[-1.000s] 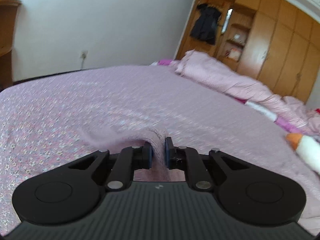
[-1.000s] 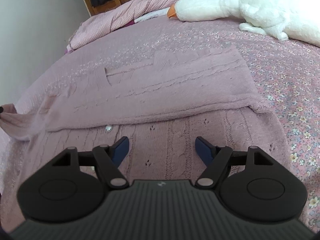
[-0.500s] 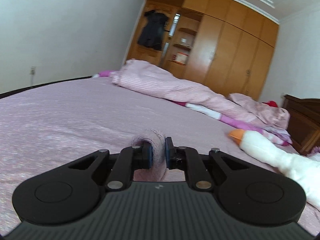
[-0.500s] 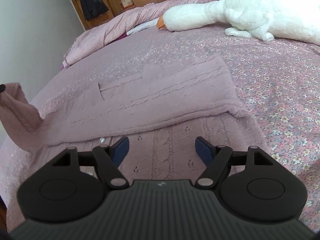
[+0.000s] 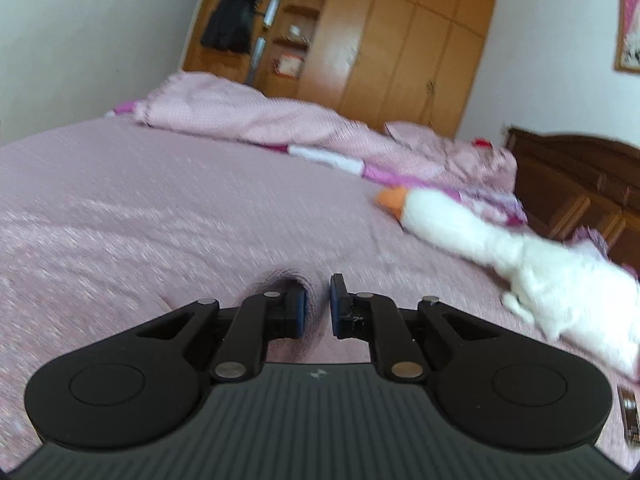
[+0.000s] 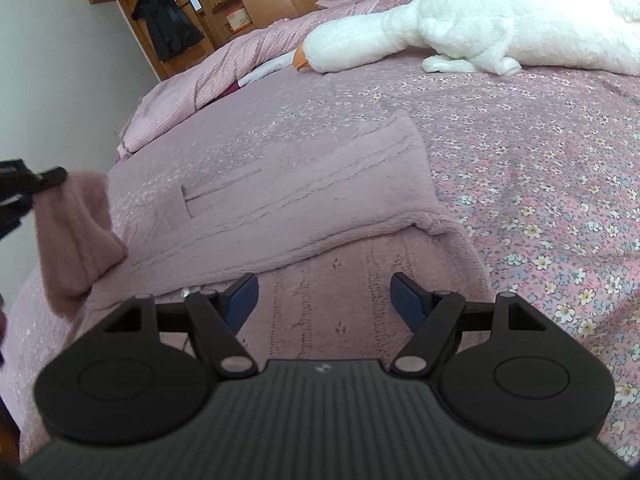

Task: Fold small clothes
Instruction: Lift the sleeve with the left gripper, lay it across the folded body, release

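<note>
Floral bed (image 6: 540,184) bears a pink cardigan (image 6: 304,208); left hand-held gripper (image 5: 317,307) pinches its sleeve (image 6: 74,236), which could slip free, right hand-held gripper (image 6: 323,300) spread wide.

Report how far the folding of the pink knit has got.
Done: one side of the pink cardigan is already folded over its body on the bed. In hand: the left hand-held gripper is shut on a lifted sleeve. Left: lay that sleeve across and fold again; the right hand-held gripper hovers open.
</note>
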